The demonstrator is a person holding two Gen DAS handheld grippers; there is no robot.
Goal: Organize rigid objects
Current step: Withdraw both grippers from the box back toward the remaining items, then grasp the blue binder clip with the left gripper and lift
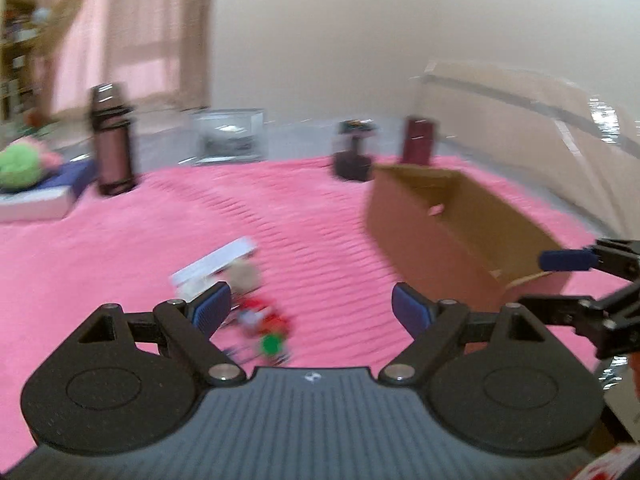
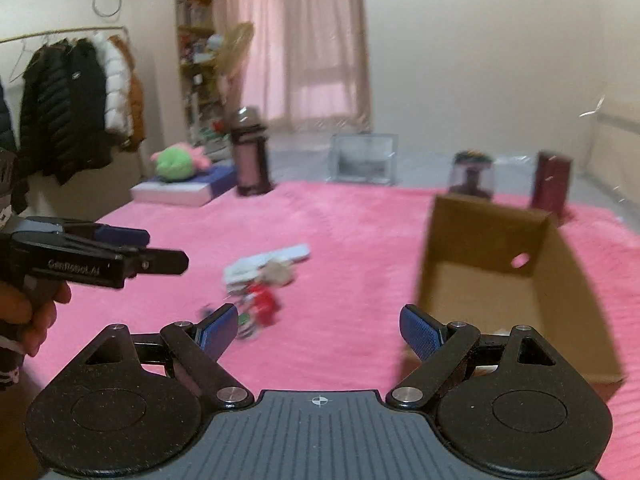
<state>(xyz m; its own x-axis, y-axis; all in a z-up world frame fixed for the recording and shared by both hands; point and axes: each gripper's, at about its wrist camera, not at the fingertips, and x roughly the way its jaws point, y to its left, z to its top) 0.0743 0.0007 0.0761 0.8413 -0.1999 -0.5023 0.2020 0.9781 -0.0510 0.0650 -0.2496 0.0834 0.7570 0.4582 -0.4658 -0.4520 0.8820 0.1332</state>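
A small pile of rigid objects [image 1: 244, 296] lies on the pink carpet: a flat white box [image 1: 214, 266], a grey round piece, and red and green toy parts [image 1: 270, 330]. It also shows in the right wrist view [image 2: 260, 284]. My left gripper [image 1: 312, 310] is open and empty, hovering just above and behind the pile. My right gripper [image 2: 318, 330] is open and empty, between the pile and an open cardboard box [image 2: 492, 276]. The cardboard box [image 1: 448, 224] stands to the right of the pile. The frames are blurred.
A dark bottle [image 2: 250, 156] stands at the carpet's far left by a blue-white cushion [image 2: 182, 190] with a green plush. A clear bin [image 2: 362, 158], a dark stand [image 2: 472, 174] and a maroon container [image 2: 550, 180] line the far edge. Coats hang at left.
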